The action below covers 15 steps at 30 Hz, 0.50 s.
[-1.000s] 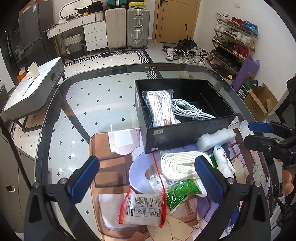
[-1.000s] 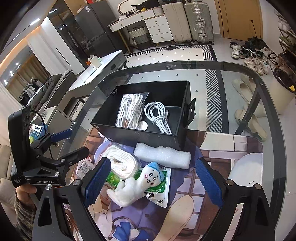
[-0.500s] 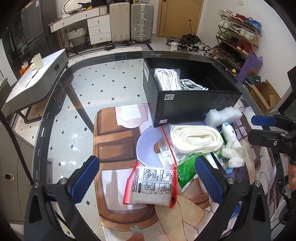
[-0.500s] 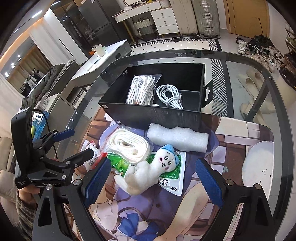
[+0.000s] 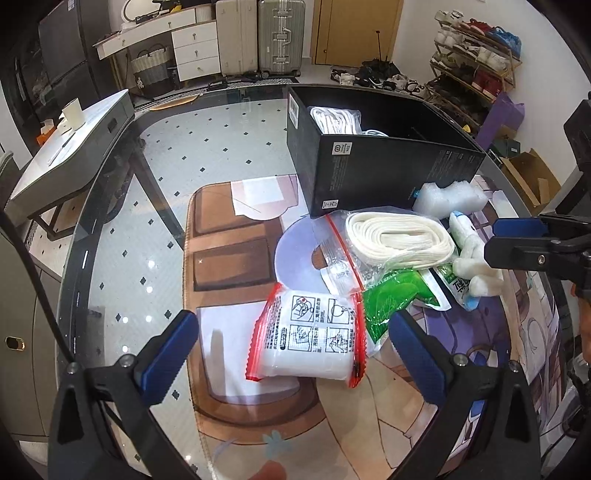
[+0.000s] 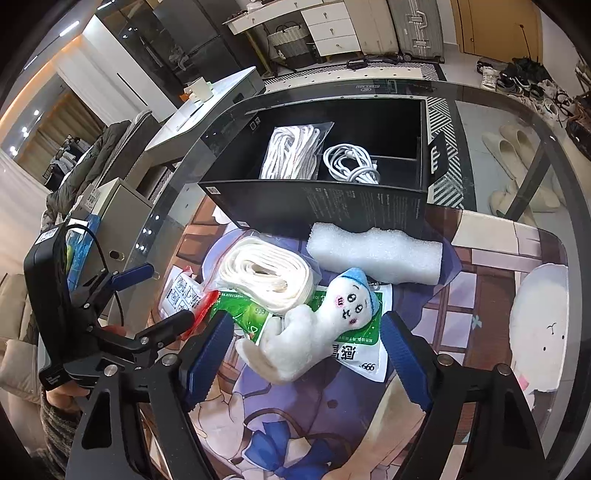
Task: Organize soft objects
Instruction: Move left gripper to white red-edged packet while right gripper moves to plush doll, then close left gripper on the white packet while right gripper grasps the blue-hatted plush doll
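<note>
You're working in a home — a lived-in entry and living area. Far across the white floor with small black diamonds (image 5: 173, 147), two hard-shell suitcases (image 5: 258, 37) stand against the wall beside a wooden door (image 5: 354, 31). Far right, a shoe rack (image 5: 476, 55) is packed with pairs, and more shoes (image 5: 373, 74) lie scattered near the door. To the far left sits a white chest of drawers (image 5: 192, 46) with a woven basket (image 5: 147, 70) beside it. Slippers (image 6: 517, 147) lie under the glass table (image 5: 110, 258) — its top carries a cartoon-print mat (image 6: 480, 295).
</note>
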Available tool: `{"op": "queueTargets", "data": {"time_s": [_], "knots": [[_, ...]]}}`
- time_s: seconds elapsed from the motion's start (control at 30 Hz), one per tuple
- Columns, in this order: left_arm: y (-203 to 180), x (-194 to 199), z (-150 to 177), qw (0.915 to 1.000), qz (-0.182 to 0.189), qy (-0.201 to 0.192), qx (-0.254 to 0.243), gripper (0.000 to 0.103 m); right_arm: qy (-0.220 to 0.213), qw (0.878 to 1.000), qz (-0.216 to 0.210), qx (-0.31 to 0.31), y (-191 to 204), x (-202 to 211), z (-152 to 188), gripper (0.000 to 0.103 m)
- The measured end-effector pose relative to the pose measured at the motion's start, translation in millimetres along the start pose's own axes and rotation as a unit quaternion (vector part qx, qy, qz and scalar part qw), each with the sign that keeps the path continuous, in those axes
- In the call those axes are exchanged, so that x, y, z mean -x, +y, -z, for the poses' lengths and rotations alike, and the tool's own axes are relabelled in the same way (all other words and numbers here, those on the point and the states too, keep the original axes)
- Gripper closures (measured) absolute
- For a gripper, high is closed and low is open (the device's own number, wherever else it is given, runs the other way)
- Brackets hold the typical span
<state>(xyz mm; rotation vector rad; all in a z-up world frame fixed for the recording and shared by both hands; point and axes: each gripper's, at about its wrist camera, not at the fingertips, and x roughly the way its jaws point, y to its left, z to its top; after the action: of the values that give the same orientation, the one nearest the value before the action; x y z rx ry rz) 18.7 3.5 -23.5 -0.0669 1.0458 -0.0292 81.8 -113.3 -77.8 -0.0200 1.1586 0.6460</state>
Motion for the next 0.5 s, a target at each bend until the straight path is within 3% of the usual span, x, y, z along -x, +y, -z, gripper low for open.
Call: {"op": "queueTargets", "data": {"time_s": [0.5], "knots": [[4.6,-15.9,2.2,0.9998,0.011,0.011,-0.008,0.0,0.027,0.999,0.016,0.014,8.9,-20.9,2.3,0.044]]}}
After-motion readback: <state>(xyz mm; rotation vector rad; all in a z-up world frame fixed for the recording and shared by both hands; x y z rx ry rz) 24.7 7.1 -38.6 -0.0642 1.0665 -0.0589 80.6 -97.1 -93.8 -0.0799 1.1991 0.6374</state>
